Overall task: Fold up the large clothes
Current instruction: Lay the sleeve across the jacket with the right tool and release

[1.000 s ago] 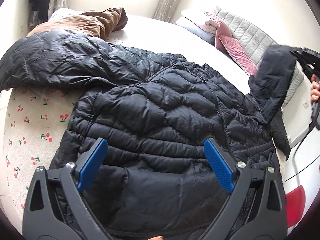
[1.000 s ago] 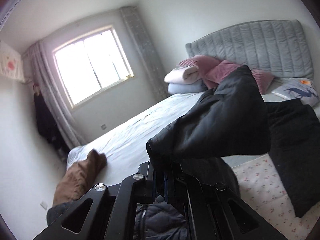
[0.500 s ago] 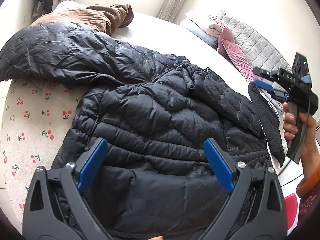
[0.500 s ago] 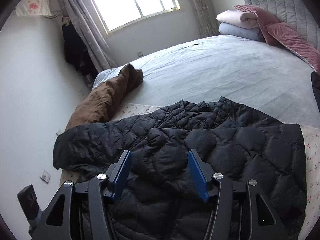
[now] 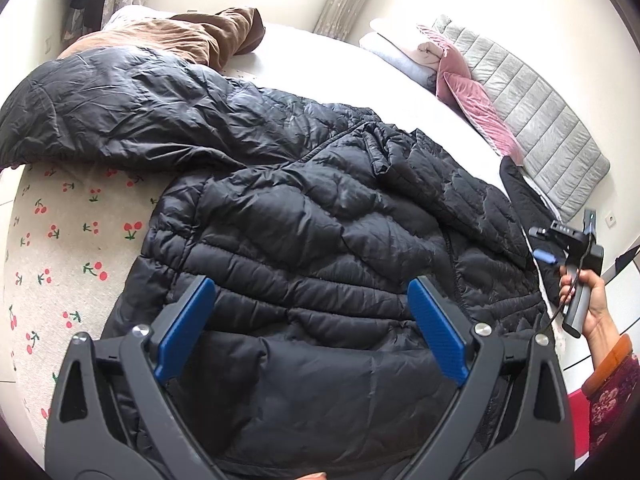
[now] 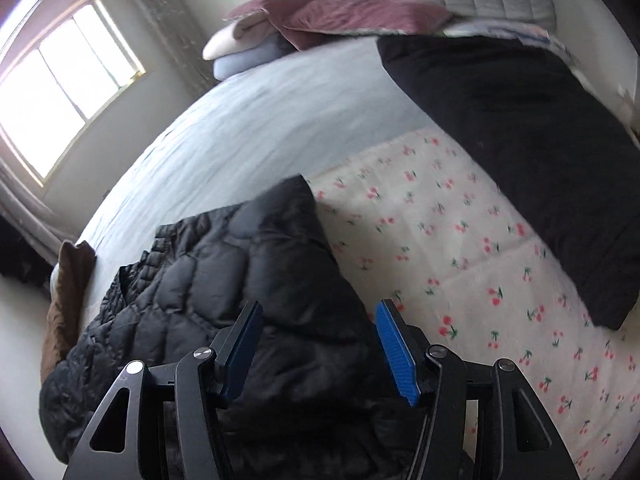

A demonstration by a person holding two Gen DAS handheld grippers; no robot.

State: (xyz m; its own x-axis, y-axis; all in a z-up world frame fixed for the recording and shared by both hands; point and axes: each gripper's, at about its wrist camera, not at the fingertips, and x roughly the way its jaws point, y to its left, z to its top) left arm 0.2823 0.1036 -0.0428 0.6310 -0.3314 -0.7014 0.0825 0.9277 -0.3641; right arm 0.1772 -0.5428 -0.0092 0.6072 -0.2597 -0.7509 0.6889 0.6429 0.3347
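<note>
A large black quilted puffer jacket (image 5: pixel 320 224) lies spread on the bed, front up, one sleeve (image 5: pixel 120 108) stretched out to the far left. The other sleeve lies folded across the body; it shows in the right wrist view (image 6: pixel 288 264). My left gripper (image 5: pixel 312 328) is open and empty, low over the jacket's hem. My right gripper (image 6: pixel 320 344) is open and empty over the folded sleeve. It also shows in the left wrist view (image 5: pixel 568 248), held in a hand at the jacket's right edge.
A cherry-print blanket (image 5: pixel 60 240) covers the near bed, also in the right wrist view (image 6: pixel 460 248). A brown garment (image 5: pixel 180 36) lies far left. Pink and white pillows (image 5: pixel 460 76) sit against the grey headboard (image 5: pixel 540 120). Another black garment (image 6: pixel 520 140) lies at the right.
My right gripper held the sleeve raised a second ago, then opened and let it drop across the jacket. It has since moved down to the jacket's right edge. My left gripper barely moved.
</note>
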